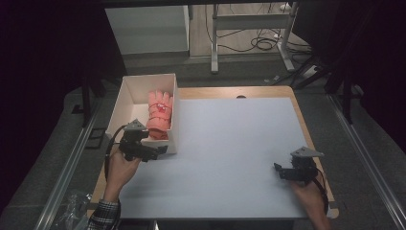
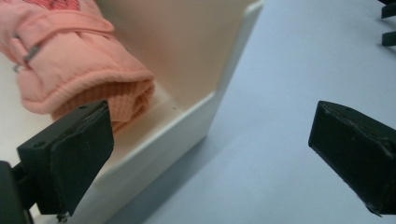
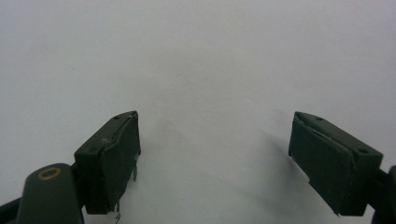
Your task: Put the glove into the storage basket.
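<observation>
Glove (image 1: 159, 114), pink and padded with a ribbed cuff, lies in the white box (image 1: 125, 100); its fingertips are cut off in the left gripper view. Left gripper (image 2: 210, 154) stands wide at the box's near corner, straddling the wall. Right gripper (image 3: 212, 158) gapes wide over the smooth white mat (image 1: 230, 153), well apart.
</observation>
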{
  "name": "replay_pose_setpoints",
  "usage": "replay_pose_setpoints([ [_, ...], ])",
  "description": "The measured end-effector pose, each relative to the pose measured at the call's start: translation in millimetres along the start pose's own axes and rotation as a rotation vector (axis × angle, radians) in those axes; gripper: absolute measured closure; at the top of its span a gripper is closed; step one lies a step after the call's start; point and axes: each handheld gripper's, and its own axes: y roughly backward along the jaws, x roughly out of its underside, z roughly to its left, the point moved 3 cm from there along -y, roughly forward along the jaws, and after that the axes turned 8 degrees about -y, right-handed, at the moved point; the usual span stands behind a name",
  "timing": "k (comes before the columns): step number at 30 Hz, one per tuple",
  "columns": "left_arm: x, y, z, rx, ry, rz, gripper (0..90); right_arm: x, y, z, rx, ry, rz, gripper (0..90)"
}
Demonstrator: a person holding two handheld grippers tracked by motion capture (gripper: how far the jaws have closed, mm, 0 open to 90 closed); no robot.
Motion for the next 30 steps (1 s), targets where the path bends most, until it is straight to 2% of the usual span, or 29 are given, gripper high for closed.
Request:
replay_pose_setpoints([
  [5, 2.8, -1.8, -11.1, 0.021, -0.004, -0.002, 0.6, 0.0, 0.0, 0.0, 0.0, 0.001, 0.0, 16.8],
  [18, 8.1, -14.8, -46.6, 0.058, -0.061, -0.006, 0.6, 0.0, -0.1, 0.2, 0.001, 0.002, -0.002, 16.9],
  [30, 12.8, -45.5, -72.8, 0.1, -0.113, 0.002, 0.6, 0.0, -0.1, 0.2, 0.001, 0.001, -0.002, 16.9],
])
